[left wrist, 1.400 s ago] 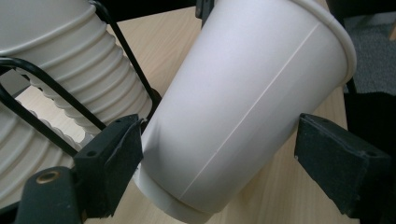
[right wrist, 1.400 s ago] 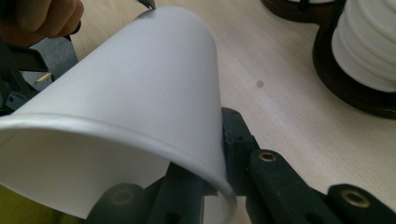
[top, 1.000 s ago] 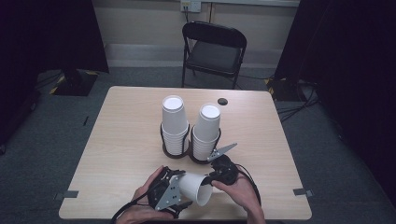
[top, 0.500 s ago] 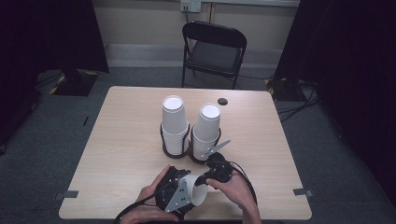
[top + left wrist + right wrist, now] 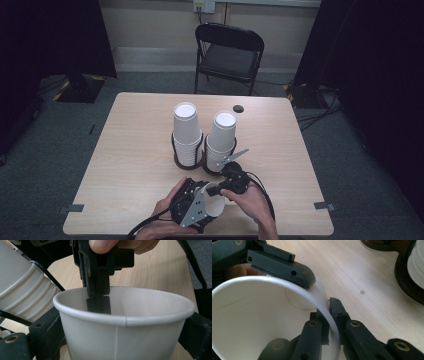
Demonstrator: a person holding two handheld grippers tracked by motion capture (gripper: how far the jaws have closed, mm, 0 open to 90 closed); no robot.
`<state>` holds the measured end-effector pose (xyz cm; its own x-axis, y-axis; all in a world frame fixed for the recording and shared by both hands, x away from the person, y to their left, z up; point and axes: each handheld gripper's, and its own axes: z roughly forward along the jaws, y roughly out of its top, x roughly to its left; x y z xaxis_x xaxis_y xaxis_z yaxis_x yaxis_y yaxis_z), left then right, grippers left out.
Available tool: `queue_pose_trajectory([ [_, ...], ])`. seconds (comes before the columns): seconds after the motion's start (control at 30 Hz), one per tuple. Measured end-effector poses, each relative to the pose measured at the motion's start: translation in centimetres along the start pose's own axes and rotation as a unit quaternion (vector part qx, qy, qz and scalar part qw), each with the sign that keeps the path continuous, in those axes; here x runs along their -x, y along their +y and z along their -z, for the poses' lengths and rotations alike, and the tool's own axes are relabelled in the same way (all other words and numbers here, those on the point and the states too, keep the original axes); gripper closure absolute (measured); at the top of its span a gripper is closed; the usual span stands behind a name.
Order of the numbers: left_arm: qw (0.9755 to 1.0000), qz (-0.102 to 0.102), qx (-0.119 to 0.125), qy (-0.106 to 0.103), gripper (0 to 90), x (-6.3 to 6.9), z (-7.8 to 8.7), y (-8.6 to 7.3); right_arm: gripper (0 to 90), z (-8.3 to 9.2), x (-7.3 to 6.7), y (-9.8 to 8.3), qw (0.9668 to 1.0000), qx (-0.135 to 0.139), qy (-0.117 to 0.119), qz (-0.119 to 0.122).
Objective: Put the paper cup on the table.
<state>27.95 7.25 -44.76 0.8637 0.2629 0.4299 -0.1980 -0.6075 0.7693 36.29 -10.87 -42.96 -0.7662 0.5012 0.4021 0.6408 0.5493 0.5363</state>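
A white paper cup (image 5: 218,205) lies on its side between the jaws of my left gripper (image 5: 212,201) near the table's front edge. Those jaws have just been closing, and its fingers (image 5: 45,332) press on both sides of the cup (image 5: 120,340). My right gripper (image 5: 212,190) is shut on the cup's rim. In the right gripper view, one jaw of my right gripper (image 5: 331,322) is inside the cup wall (image 5: 249,315) and the other is outside it. A thumb rests on top of the right gripper in the left gripper view.
Two stacks of white cups (image 5: 186,132) (image 5: 221,140) stand upside down in black ring holders (image 5: 187,164) mid-table, just beyond the hands. A small black disc (image 5: 238,108) lies at the back of the wooden table (image 5: 125,150). A folding chair (image 5: 227,52) stands behind.
The left gripper with the cup has turned slightly. Both hands stay at the front edge, the right gripper on the cup's rim.
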Motion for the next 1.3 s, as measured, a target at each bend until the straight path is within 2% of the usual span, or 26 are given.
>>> queue_pose_trajectory([
  [0.1, 1.0, 0.004, 0.003, -0.005, 6.6, 0.0, -0.1, 0.0, 87.0, 0.0, -0.2, 0.0, 1.0, -0.002, -0.002, -0.003],
  [0.27, 1.0, 0.001, 0.001, 0.001, 6.4, 0.2, -0.3, 0.2, 86.8, -0.3, -0.6, 0.3, 1.0, -0.009, 0.003, -0.001],
  [0.37, 1.0, -0.001, -0.006, 0.001, 6.7, 0.1, -0.3, 0.1, 86.8, -0.4, -0.6, 0.3, 0.9999, -0.01, -0.004, -0.004],
  [0.47, 1.0, 0.004, 0.0, 0.002, 7.7, 0.1, -0.3, 0.0, 86.5, -0.4, -0.6, 0.3, 0.9999, -0.012, -0.009, -0.006],
  [0.77, 0.999, 0.041, 0.013, 0.009, 8.8, -0.5, 0.0, -0.6, 81.2, -0.1, -0.6, 0.1, 1.0, 0.0, -0.004, -0.007],
  [0.87, 0.998, 0.056, 0.021, 0.019, 8.8, -0.7, 0.2, -0.8, 74.9, 0.0, -0.7, 0.1, 1.0, 0.007, -0.003, -0.005],
  [0.9, 0.9981, 0.055, 0.02, 0.022, 8.8, -0.8, 0.4, -0.9, 73.7, 0.2, -0.7, 0.0, 0.9999, 0.008, -0.005, -0.005],
  [0.93, 0.9971, 0.067, 0.028, 0.021, 8.8, -0.9, 0.4, -1.0, 72.7, 0.3, -0.7, 0.0, 0.9999, 0.013, -0.003, -0.004],
  [1.0, 0.9967, 0.072, 0.03, 0.023, 8.8, -1.1, 0.6, -1.1, 70.3, 0.5, -0.8, -0.1, 0.9997, 0.026, -0.001, -0.003],
  [1.1, 0.9944, 0.092, 0.042, 0.029, 8.8, -1.3, 0.6, -1.3, 67.8, 0.7, -0.8, -0.2, 0.9992, 0.041, 0.001, 0.001],
  [1.23, 0.9924, 0.107, 0.048, 0.036, 8.8, -1.4, 0.7, -1.6, 64.1, 0.6, -0.7, -0.3, 0.9981, 0.062, 0.002, -0.001],
  [1.3, 0.9923, 0.109, 0.046, 0.038, 8.8, -1.5, 0.7, -1.7, 62.3, 0.7, -0.7, -0.3, 0.9974, 0.072, 0.002, 0.001],
])
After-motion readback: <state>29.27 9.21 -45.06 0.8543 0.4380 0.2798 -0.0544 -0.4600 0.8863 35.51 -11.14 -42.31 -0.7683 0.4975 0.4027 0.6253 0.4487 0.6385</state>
